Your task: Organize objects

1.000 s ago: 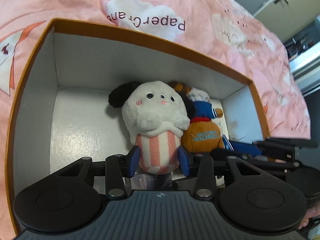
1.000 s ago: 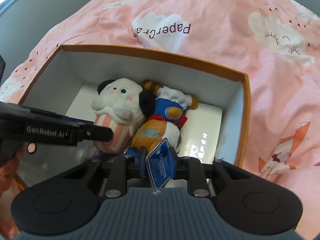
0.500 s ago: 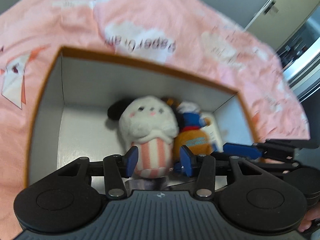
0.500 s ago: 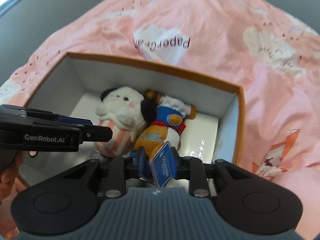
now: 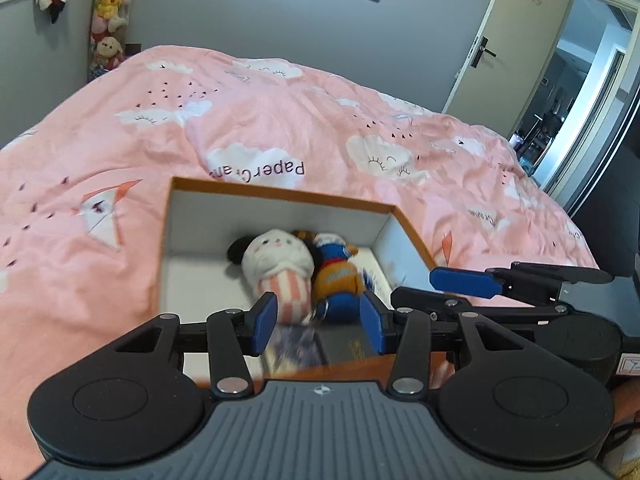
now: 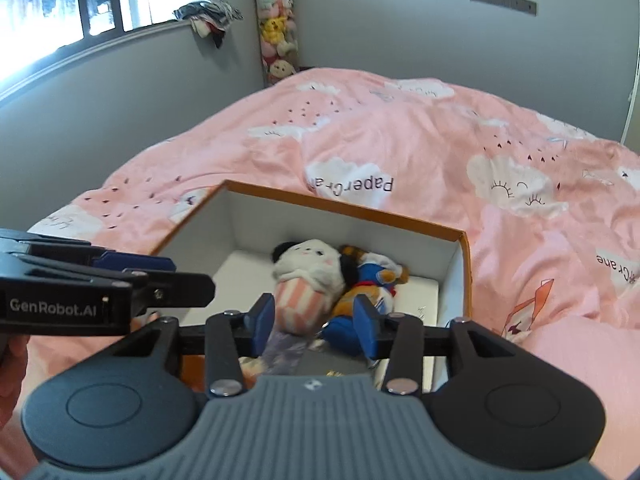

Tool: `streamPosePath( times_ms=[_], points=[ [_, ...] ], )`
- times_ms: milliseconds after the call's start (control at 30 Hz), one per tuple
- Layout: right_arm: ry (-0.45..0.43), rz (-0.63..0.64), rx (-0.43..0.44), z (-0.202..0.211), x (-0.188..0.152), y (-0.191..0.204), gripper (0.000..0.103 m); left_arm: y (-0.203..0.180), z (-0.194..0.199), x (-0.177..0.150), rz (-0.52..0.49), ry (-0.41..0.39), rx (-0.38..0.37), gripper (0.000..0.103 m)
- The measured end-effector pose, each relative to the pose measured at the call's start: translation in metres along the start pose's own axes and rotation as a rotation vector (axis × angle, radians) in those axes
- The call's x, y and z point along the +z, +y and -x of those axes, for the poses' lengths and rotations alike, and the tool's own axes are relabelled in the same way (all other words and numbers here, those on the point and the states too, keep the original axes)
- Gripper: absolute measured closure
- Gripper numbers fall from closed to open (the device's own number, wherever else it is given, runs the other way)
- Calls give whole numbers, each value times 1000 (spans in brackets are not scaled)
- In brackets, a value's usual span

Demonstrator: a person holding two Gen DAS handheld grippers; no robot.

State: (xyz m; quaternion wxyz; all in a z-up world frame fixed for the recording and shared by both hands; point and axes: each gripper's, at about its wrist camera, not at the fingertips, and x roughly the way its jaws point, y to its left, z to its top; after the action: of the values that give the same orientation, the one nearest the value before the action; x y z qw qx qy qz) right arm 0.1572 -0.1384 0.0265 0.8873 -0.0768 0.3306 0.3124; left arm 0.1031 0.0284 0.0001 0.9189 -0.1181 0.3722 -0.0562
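Two plush toys, a white one in pink stripes (image 6: 308,280) and an orange one in blue (image 6: 362,292), are laid side by side on the floor of the orange-rimmed box (image 6: 344,210), which is set on the pink bedspread (image 6: 420,140). Both appear stowed. The left gripper (image 5: 318,320) is held apart and empty; the right gripper (image 6: 312,326) has just been opened, with nothing clamped, seemingly to release the toy.
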Motion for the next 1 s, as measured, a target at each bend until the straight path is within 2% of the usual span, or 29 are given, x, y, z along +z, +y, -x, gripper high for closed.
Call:
streamPosePath(
  times_ms=[200,500,633,867,1000],
  points=[
    [50,-18,56,13,-26,28,57,19,27,-29,47,99,19,50],
    [226,23,87,6,-64,70,57,56,51,-77,180,186,57,50],
    [282,15,147,6,-77,80,57,66,49,-91,232,256,8,50],
    [290,58,192,8,-80,95,58,77,39,-110,324,334,-24,47],
    [288,54,155,4,-77,94,58,75,31,-116,320,369,-48,45]
  ],
)
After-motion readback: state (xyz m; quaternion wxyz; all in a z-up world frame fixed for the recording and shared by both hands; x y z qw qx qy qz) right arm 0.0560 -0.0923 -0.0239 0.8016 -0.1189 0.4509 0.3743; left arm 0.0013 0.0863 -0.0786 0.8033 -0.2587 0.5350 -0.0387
